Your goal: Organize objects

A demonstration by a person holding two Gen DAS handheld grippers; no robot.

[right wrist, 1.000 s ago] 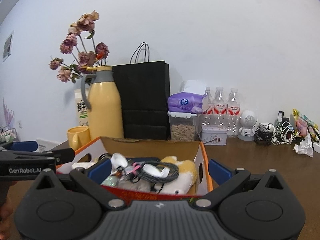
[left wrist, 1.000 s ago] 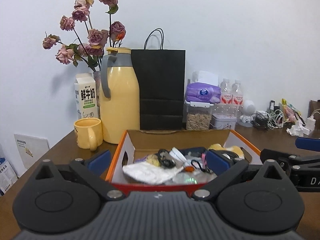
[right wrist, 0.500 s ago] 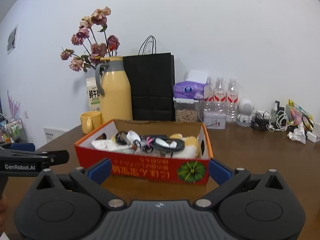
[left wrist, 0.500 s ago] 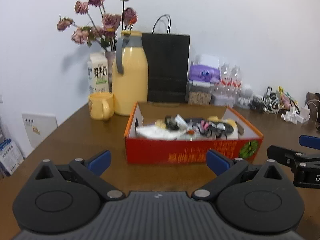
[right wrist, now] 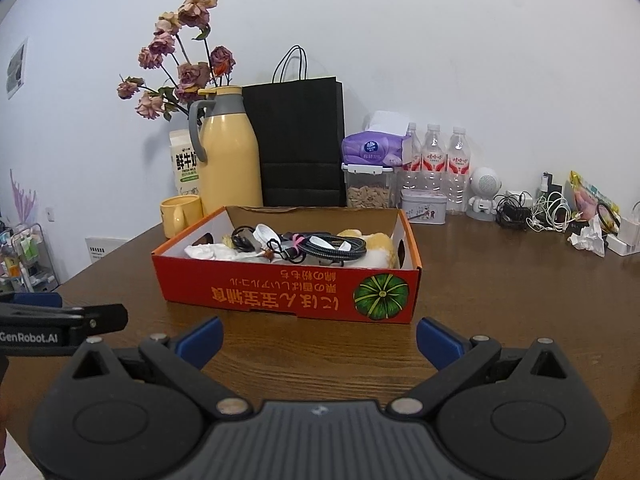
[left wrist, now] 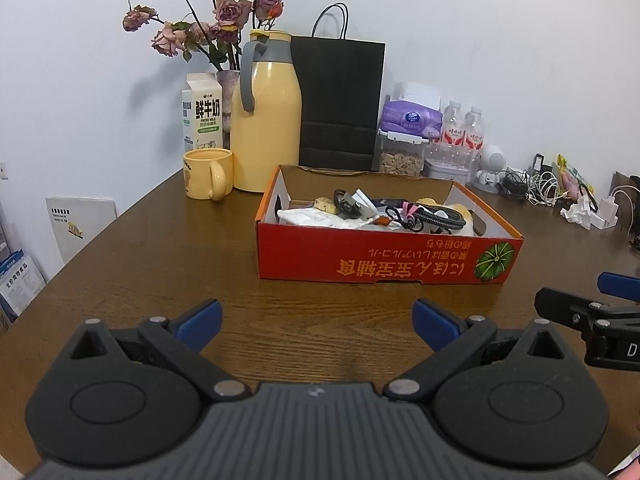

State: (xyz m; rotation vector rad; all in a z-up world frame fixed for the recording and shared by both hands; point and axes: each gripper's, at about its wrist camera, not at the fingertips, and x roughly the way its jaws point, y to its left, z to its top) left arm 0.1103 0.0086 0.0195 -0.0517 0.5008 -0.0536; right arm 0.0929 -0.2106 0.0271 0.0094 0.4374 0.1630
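Note:
A red cardboard box (left wrist: 384,260) (right wrist: 288,292) with a pumpkin print stands on the brown table (left wrist: 160,272). Inside lie a coiled black cable (right wrist: 332,245), white wrappers (left wrist: 312,216), a yellow soft item (right wrist: 372,242) and other small bits. My left gripper (left wrist: 316,322) hovers open over the table, well in front of the box, nothing between its blue-tipped fingers. My right gripper (right wrist: 318,340) is open too, just short of the box's front wall. Each gripper shows at the edge of the other's view.
Along the wall stand a yellow mug (left wrist: 208,174), yellow thermos (left wrist: 266,120), milk carton (left wrist: 202,114), dried roses (left wrist: 208,28), black paper bag (left wrist: 340,100), tissue pack (right wrist: 374,150) on a snack jar, water bottles (right wrist: 434,160), a small tin (right wrist: 424,206), white robot toy (right wrist: 484,192), tangled chargers (right wrist: 536,210).
Both grippers have drawn back from above the box toward the table's near edge; the box now sits farther off with its front wall in full view. Jaws stayed open.

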